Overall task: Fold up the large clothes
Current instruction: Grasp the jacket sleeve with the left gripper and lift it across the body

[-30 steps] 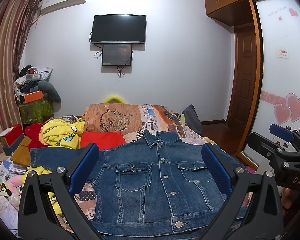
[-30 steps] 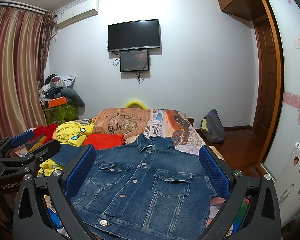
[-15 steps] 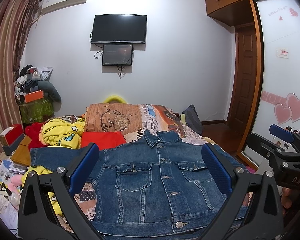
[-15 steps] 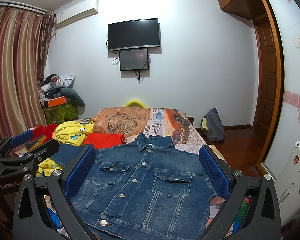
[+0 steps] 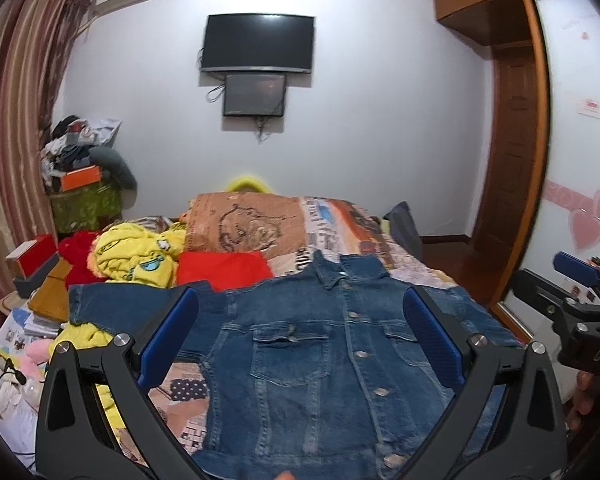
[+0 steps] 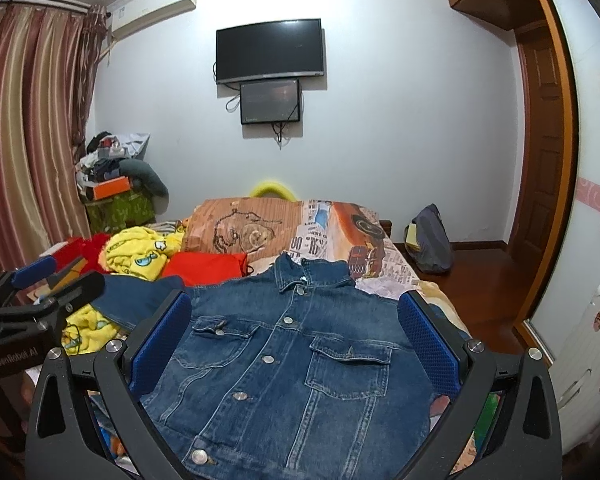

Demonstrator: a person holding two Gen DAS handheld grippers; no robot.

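Observation:
A blue denim jacket [image 5: 312, 352] lies flat and buttoned on the bed, front up, collar toward the far wall; it also shows in the right wrist view [image 6: 292, 352]. Its left sleeve [image 5: 116, 304] stretches out to the left. My left gripper [image 5: 300, 320] is open and empty, held above the jacket's lower half. My right gripper [image 6: 296, 316] is open and empty, held above the jacket too. The right gripper shows at the right edge of the left wrist view [image 5: 580, 296]. The left gripper shows at the left edge of the right wrist view [image 6: 40, 292].
A patterned bedspread [image 5: 340, 224] covers the bed. Yellow [image 5: 140, 252] and red clothes [image 5: 224, 270] lie left of the jacket. A dark bag [image 6: 430, 240] sits on the wooden floor at right. A wardrobe door [image 5: 580, 160] stands at right, cluttered boxes [image 5: 80, 184] at left.
Both views have dipped slightly toward the jacket, which now sits a little higher in frame. The jacket itself has not moved and both grippers stay open.

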